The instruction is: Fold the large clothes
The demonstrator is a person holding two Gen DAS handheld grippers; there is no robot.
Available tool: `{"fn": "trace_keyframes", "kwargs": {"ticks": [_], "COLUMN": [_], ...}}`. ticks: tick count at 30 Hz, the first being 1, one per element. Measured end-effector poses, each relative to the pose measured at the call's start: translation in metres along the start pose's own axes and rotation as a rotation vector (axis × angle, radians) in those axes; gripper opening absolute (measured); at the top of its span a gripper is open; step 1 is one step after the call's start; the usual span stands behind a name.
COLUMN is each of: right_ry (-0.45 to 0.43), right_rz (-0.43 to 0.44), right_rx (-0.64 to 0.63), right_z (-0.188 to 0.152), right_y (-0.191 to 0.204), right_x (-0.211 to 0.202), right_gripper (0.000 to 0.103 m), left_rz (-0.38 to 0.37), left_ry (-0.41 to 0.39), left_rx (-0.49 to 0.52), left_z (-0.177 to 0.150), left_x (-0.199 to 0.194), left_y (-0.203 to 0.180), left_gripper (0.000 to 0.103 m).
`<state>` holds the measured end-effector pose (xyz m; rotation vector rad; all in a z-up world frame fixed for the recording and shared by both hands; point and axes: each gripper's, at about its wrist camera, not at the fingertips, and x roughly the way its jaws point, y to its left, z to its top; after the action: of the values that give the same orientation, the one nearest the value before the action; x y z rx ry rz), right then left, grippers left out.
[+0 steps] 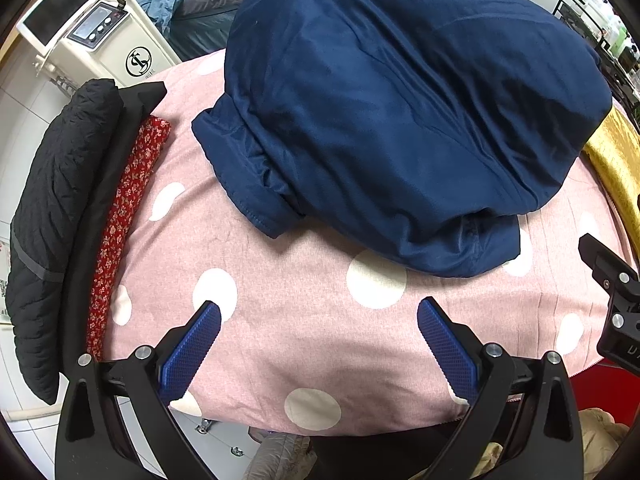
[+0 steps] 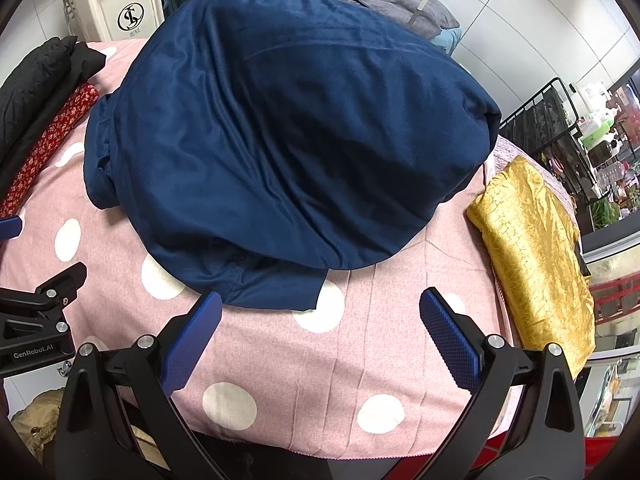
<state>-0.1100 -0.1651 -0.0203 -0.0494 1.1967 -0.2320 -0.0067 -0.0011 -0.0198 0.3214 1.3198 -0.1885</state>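
Note:
A large navy blue garment lies folded in a thick bundle on the pink, white-dotted cover, with a sleeve cuff sticking out at its left. It also shows in the right wrist view. My left gripper is open and empty, hovering above the cover just short of the garment's near edge. My right gripper is open and empty, its left fingertip close to the garment's near hem. The right gripper's body shows at the left wrist view's right edge.
Folded black clothes and a red floral piece lie along the cover's left edge. A folded gold cloth lies at the right edge. A white machine stands behind, and a black rack with bottles at the right.

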Motion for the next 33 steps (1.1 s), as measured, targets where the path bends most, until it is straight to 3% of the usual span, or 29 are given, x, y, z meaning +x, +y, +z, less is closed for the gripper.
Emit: {"fn": "trace_keyframes", "kwargs": {"ticks": [33], "right_ry": [0.037], "right_rz": [0.054], "right_rx": [-0.027], "right_z": [0.018], "right_y": [-0.001], "right_x": [0.028], "right_gripper": [0.097], "left_rz": [0.012], "left_ry": [0.042], "left_rx": [0.026], "left_z": [0.011], "left_x": [0.015], "left_y": [-0.011], "left_gripper": [0.097]}}
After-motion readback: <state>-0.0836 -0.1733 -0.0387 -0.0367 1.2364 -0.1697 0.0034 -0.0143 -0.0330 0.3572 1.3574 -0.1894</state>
